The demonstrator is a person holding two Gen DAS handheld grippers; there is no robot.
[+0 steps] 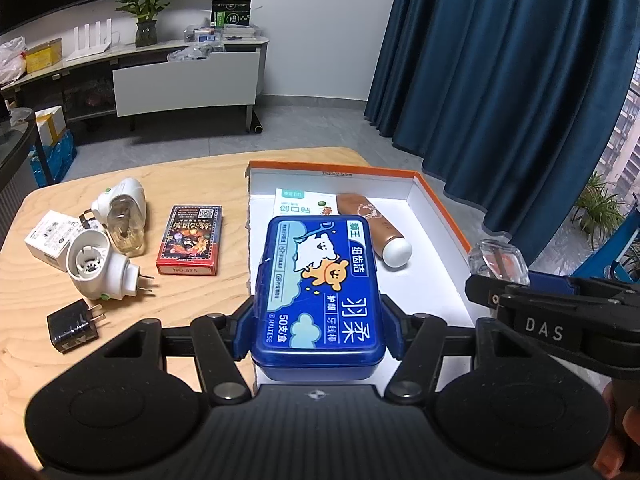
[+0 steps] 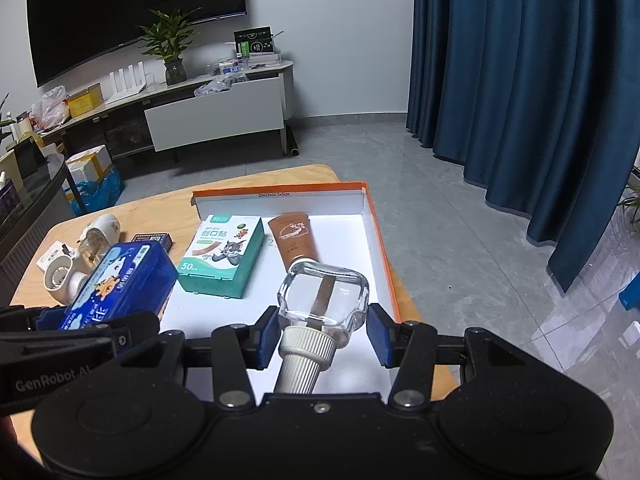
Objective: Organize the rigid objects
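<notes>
A blue floss-pick box sits between the blue pads of my left gripper, which is shut on its near end. It hangs over the left part of a white tray with an orange rim. My right gripper is shut on a clear glass bottle with a white ribbed cap, held over the tray's near right side. In the tray lie a green plaster box and a brown tube with a white cap. Each gripper shows at the edge of the other's view.
On the wooden table left of the tray lie two white plug-in devices, a red card box, a black charger and a small white box. Blue curtains hang at the right.
</notes>
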